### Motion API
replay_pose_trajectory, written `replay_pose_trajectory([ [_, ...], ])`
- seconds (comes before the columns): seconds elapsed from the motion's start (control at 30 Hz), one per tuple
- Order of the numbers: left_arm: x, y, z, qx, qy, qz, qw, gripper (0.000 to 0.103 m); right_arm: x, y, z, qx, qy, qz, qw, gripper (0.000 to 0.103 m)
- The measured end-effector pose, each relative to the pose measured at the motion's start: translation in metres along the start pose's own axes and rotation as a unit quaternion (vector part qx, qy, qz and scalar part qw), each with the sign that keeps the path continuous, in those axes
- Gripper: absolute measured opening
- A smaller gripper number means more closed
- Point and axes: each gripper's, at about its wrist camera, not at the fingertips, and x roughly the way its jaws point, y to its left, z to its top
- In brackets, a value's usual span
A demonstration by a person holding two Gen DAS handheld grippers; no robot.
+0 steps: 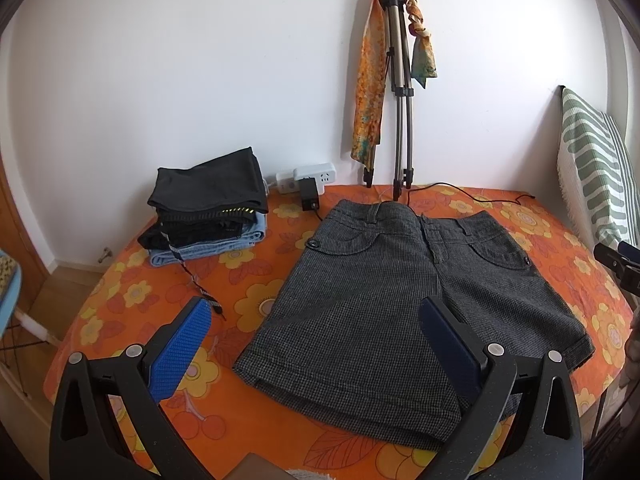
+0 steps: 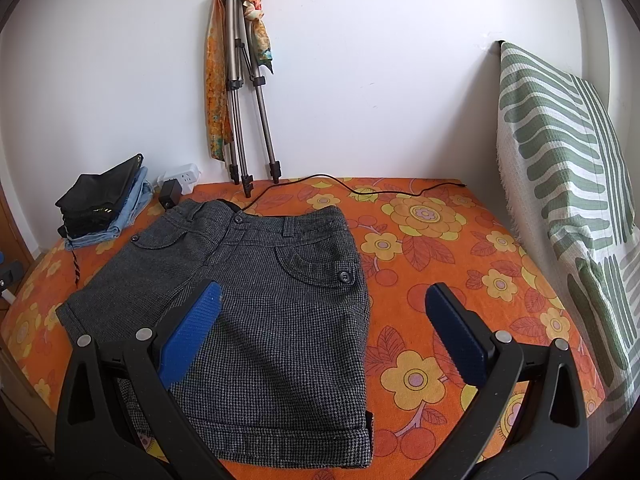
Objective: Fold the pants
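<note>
On the orange flower-print bedspread the dark grey houndstooth wool shorts lie flat and unfolded, waistband toward the wall, so the wide-open, empty left gripper and right gripper should each pinch one outer side seam cleanly before folding leg over leg.

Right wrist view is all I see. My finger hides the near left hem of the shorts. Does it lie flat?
Observer: Yes. In the left wrist view the shorts lie spread out, and that hem is flat and unfolded.
Operator: Is the left hand-held gripper open?
Observer: The left hand-held gripper is open and empty, pointing at the left leg.
Operator: Where does the striped cord end?
Observer: In that view the cord ends next to that gripper, apart from the shorts.
</note>
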Motion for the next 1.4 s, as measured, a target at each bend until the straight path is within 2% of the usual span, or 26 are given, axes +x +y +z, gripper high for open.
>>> replay_pose_trajectory([
  [0.7, 0.0, -0.003, 0.0, 0.005, -0.005, -0.003, 1.0, 0.103, 0.001, 0.0, -0.001, -0.001, -0.001, 0.001, 1.0, 0.103],
  [0.97, 0.004, 0.001, -0.001, -0.008, 0.003, -0.009, 0.9999, 0.103, 0.003, 0.004, -0.004, -0.003, 0.001, -0.003, 1.0, 0.103],
  [1.2, 0.01, -0.011, -0.006, 0.008, 0.016, -0.037, 0.9992, 0.102, 0.005, -0.002, -0.001, 0.002, 0.005, -0.005, 1.0, 0.103],
  [1.3, 0.017, -0.014, -0.01, -0.007, 0.041, -0.07, 0.9967, 0.099, 0.008, -0.01, 0.001, 0.011, 0.014, 0.003, 1.0, 0.103],
  [1.37, 0.021, -0.018, -0.013, -0.006, 0.052, -0.077, 0.9957, 0.09, 0.012, -0.016, 0.002, 0.017, 0.022, 0.003, 1.0, 0.103],
  [1.4, 0.023, -0.021, -0.014, -0.003, 0.058, -0.082, 0.9949, 0.089, 0.014, -0.02, 0.002, 0.02, 0.026, 0.002, 0.999, 0.103],
])
